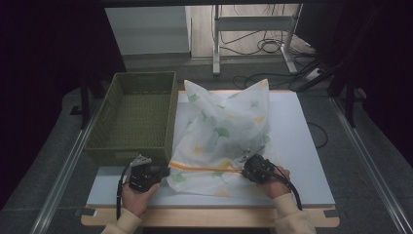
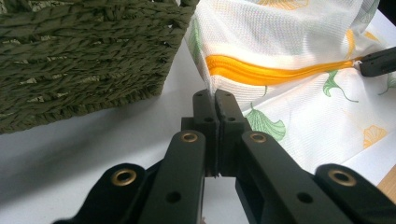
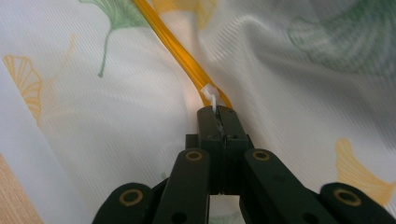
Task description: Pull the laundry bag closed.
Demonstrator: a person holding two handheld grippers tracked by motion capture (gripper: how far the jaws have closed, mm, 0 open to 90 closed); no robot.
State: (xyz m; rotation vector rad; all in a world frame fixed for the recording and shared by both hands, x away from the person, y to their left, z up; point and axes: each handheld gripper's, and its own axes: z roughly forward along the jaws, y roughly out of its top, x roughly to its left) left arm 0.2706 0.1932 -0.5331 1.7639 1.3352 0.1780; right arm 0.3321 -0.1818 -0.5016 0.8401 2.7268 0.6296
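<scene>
A white mesh bag printed with green and yellow ginkgo leaves lies on the white board, its orange zipper running along the near edge. My left gripper is shut on the bag's left corner, just by the zipper's end. My right gripper is shut on the white zipper pull at the right end of the orange zipper. The right gripper's tip shows far off in the left gripper view. The zipper is stretched taut between both grippers.
An olive woven basket stands at the left of the board, close beside the bag and my left gripper; its wall is right next to the jaws. The table's wooden front edge is near. Cables lie on the floor beyond.
</scene>
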